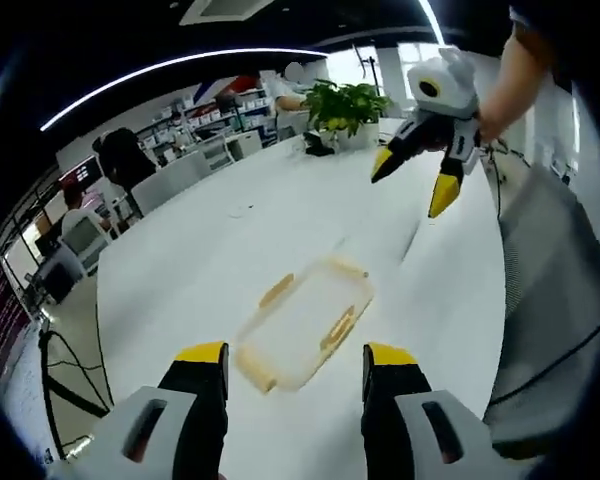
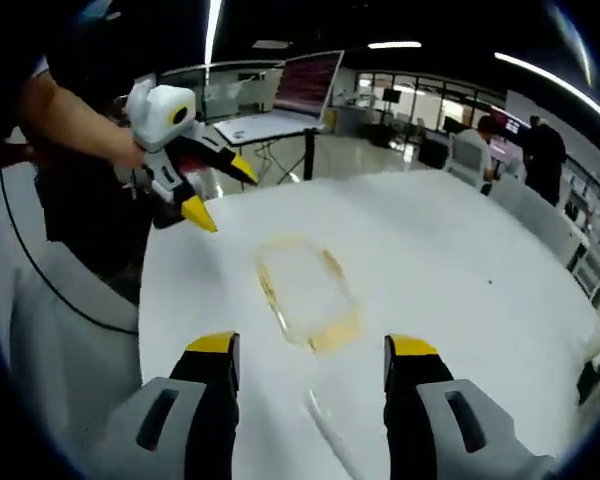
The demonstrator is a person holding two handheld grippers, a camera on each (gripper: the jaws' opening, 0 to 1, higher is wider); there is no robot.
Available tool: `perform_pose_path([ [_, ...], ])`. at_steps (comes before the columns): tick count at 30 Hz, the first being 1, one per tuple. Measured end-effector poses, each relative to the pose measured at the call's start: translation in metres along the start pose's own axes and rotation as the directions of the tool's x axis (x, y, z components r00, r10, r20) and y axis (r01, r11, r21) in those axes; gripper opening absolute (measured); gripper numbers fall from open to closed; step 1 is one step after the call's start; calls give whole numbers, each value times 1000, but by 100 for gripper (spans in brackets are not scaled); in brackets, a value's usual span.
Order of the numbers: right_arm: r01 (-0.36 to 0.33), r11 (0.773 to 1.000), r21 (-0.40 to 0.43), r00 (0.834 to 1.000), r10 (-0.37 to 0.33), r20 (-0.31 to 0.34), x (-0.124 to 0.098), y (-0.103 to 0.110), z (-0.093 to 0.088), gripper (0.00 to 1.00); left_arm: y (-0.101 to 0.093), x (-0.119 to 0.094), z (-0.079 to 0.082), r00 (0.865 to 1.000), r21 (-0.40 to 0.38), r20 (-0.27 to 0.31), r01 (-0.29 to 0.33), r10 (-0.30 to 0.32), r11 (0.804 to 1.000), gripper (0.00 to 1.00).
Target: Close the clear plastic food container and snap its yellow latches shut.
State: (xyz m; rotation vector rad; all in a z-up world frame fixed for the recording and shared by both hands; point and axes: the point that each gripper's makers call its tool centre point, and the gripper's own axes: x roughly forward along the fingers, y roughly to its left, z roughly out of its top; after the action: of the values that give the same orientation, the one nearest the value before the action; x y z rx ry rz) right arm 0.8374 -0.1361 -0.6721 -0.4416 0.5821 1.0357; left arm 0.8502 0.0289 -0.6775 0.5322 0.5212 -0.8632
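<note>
Clear plastic food container [image 1: 305,322] sits flat on the white table [image 1: 280,215], well in from the edges, lid apparently already lying on it. Yellow latches [image 1: 338,328] visible along the long sides and one at the short end; too blurry to tell which are snapped, but none looks pressed home. Same box in the right gripper view [image 2: 305,292], long axis running away from the camera.

Left gripper [image 1: 295,365]: jaws spread wide, nothing between them, above and short of the container's near end. Right gripper [image 2: 312,358]: jaws also apart and empty, hovering on its own side of the box. Each shows in the other's view, raised off the table, well clear of the container.

Step in hand, my read: approach and seat the lid, latches not started.

How I'd do it:
- Bring one gripper down onto the lid centre to pin the box; it's light and will likely skate on this smooth top.
- Check the lid sits square on the rim before touching any latch.
- Push each latch down and inward with a jaw tip, opposite pairs first.
- Don't squeeze the walls; thin plastic will flex and pop the lid.

Potted plant [image 1: 346,107] at the far end, out of the way.
</note>
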Motion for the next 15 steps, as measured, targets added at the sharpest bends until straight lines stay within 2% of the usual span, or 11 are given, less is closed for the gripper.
perform_pose_path([
  [2, -35, 999, -38, 999, 34, -20, 8, -1, 2, 56, -2, 6, -5, 998, 23, -29, 62, -62, 998, 48],
  [3, -58, 997, -56, 998, 56, -40, 13, -1, 1, 56, 0, 9, -6, 997, 36, -32, 67, -66, 997, 48],
  [5, -91, 991, -97, 994, 84, -72, 23, -3, -2, 56, 2, 16, -9, 992, 72, -51, 120, -117, 990, 48],
  [8, -125, 986, -114, 989, 114, -97, 35, -6, -3, 56, 5, 24, -14, 983, 107, -76, 172, -165, 979, 48],
  [10, -145, 981, -132, 984, 129, -119, 44, -9, -5, 57, 11, 30, -18, 980, 130, -94, 186, -175, 974, 48],
  [15, -199, 968, -152, 968, 170, -182, 62, -14, -12, 57, 17, 43, -36, 954, 183, -169, 278, -249, 943, 48],
])
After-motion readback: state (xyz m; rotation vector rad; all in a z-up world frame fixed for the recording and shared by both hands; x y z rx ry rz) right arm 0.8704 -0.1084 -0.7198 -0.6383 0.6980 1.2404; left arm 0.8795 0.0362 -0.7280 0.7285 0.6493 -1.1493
